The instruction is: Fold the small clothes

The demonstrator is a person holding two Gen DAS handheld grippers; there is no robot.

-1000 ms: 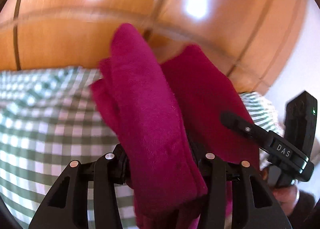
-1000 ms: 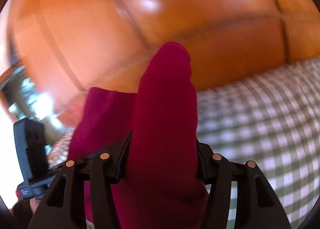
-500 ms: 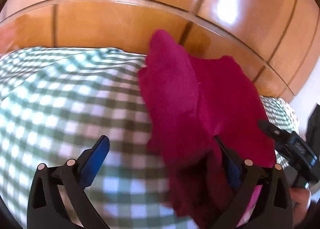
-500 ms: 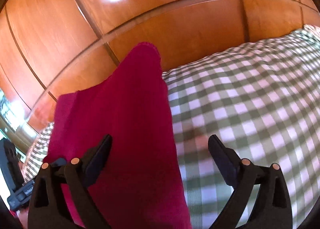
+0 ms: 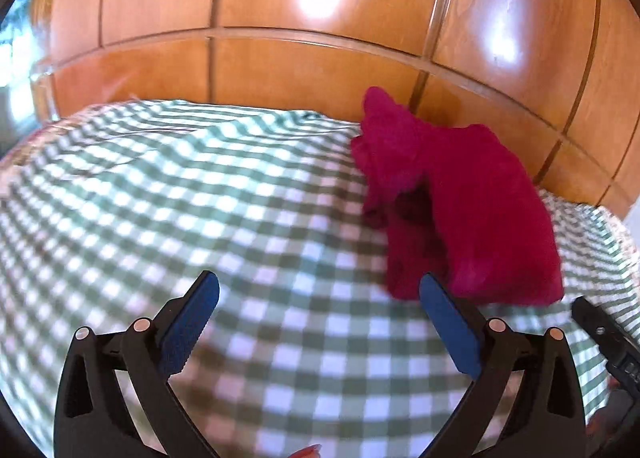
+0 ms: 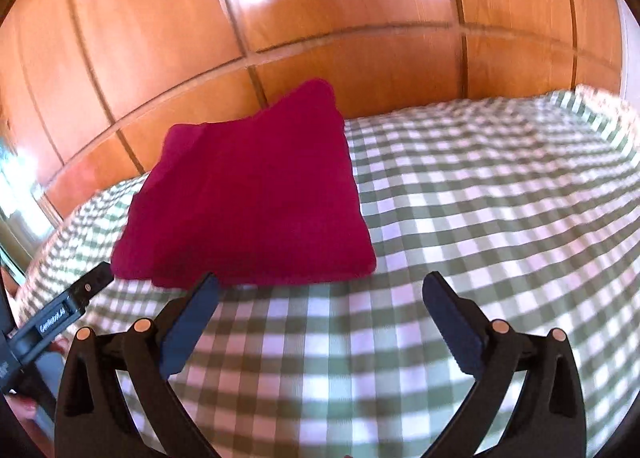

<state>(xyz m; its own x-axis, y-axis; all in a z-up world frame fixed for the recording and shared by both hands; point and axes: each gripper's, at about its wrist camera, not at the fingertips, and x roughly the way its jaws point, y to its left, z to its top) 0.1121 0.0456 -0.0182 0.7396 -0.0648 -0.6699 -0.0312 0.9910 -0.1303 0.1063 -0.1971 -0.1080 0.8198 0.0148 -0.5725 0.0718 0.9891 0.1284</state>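
Observation:
A folded magenta fleece garment [image 5: 472, 210] lies on the green-and-white checked cover [image 5: 160, 198], near its far edge. In the left wrist view it sits ahead and to the right of my left gripper [image 5: 318, 282], which is open and holds nothing. In the right wrist view the garment [image 6: 248, 194] lies ahead and left of my right gripper [image 6: 320, 280]. Its jaws are still opening, with only checked cover [image 6: 480, 198] between them. Both grippers stand just short of the garment's near edge.
Glossy wooden panels [image 5: 320, 70] rise right behind the cover's far edge. One finger of the right gripper [image 5: 600, 334] shows at the right of the left wrist view. One finger of the left gripper [image 6: 68, 310] shows at the left of the right wrist view.
Both grippers were shut on the magenta garment and have let go of it. They opened wide and drew back, and the garment now lies folded on the cover.

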